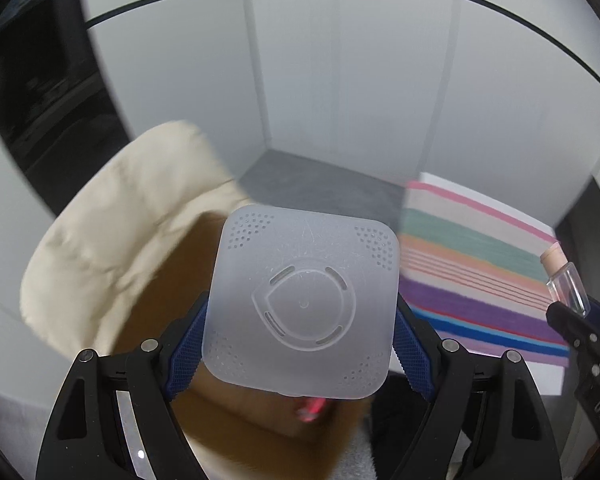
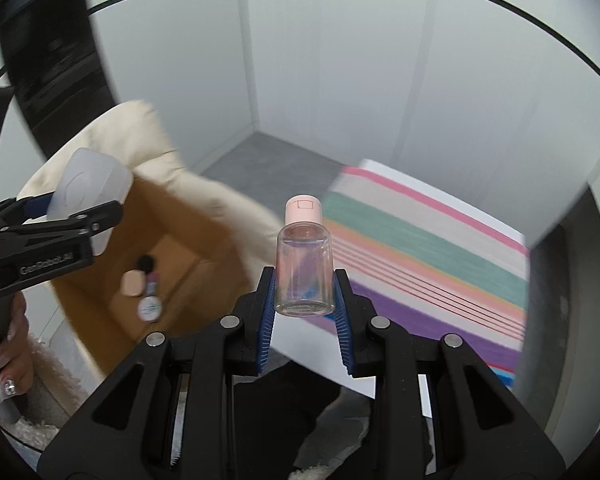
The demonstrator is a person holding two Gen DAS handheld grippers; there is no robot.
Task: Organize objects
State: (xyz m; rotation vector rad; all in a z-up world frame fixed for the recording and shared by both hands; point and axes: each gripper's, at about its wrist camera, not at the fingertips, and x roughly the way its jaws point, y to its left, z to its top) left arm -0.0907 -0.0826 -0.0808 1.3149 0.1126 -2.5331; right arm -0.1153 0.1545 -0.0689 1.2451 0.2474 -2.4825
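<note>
Frosted square plastic container point(image 1: 302, 304) clamped between blue pads of left gripper point(image 1: 300, 344), jaws wide, held above open cardboard box point(image 2: 168, 264). Clear bottle with pink cap point(image 2: 304, 264) pinched upright in right gripper point(image 2: 305, 300), jaws narrow, near striped cloth point(image 2: 428, 256). Small cosmetics point(image 2: 140, 280) lie on box floor. Cream fabric point(image 1: 112, 240) drapes box edge.

Plain white panel walls point(image 2: 340, 60) meet in a corner over grey floor point(image 2: 272, 156); a striped cloth point(image 2: 440, 256) lies right of that corner, cream fabric point(image 1: 112, 216) left.
</note>
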